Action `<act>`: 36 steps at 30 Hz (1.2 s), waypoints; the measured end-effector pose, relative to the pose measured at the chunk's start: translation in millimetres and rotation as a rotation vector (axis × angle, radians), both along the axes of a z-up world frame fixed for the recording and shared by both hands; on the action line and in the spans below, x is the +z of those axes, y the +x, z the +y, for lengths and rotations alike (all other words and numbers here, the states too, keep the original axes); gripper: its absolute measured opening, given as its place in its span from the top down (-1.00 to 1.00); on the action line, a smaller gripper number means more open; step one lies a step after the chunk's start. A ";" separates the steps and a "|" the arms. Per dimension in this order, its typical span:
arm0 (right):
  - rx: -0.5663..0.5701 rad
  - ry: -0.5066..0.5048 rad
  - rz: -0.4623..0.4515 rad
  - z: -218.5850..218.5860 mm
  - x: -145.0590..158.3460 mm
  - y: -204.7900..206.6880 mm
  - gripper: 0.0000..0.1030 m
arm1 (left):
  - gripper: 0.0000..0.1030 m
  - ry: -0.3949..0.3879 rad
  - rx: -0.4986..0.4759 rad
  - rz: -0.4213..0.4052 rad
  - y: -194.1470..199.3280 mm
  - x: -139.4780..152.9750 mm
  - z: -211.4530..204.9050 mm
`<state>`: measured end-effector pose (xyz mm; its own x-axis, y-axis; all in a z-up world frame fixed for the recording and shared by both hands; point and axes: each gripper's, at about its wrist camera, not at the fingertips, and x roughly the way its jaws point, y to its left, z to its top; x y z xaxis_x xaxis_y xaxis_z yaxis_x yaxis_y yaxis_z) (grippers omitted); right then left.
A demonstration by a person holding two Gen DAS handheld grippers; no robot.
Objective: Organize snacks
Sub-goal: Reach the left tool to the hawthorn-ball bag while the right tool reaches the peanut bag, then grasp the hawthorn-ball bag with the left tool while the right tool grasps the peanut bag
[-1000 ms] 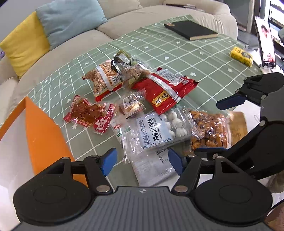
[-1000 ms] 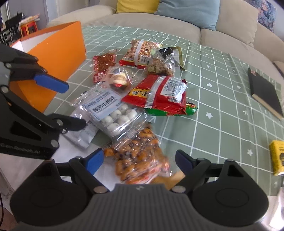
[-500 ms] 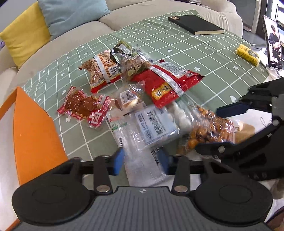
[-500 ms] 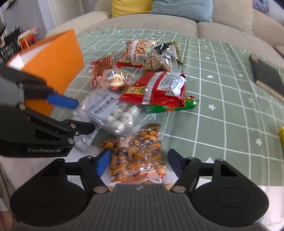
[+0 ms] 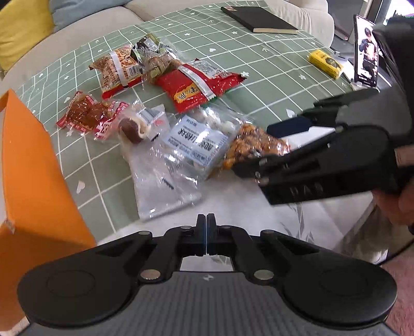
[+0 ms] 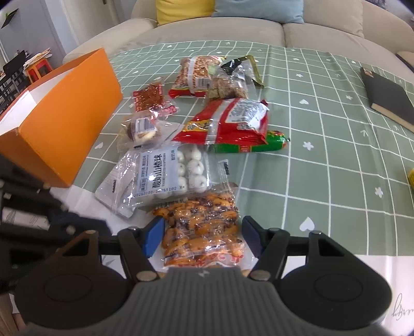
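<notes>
Crinkly clear nut packet [image 6: 201,232] sits between right gripper [image 6: 201,239] pads, unpinched; left gripper [image 5: 206,232] closed empty.

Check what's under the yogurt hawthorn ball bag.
A clear, mostly empty-looking wrapper lies under the yogurt hawthorn ball bag, sticking out toward the orange box. Anything else beneath is covered.

Living room in daylight
Beige sofa [image 6: 258,28] at the far side carries a yellow cushion [image 6: 185,10] and blue cushion [image 6: 258,10].

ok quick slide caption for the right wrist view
Right gripper open around the orange snack bag, orange box waiting at left.
</notes>
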<state>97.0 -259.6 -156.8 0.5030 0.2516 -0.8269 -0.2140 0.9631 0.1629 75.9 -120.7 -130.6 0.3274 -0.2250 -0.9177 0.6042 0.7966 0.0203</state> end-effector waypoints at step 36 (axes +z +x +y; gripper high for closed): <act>-0.086 -0.017 -0.014 -19.2 -1.1 7.1 -0.26 | -0.35 0.098 -0.267 -0.185 35.7 -11.5 -34.1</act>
<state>104.1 -278.8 -157.9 0.5337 0.1925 -0.8235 -0.1322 0.9808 0.1437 111.7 -154.8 -142.2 0.4318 -0.2390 -0.8697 0.7699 0.6000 0.2173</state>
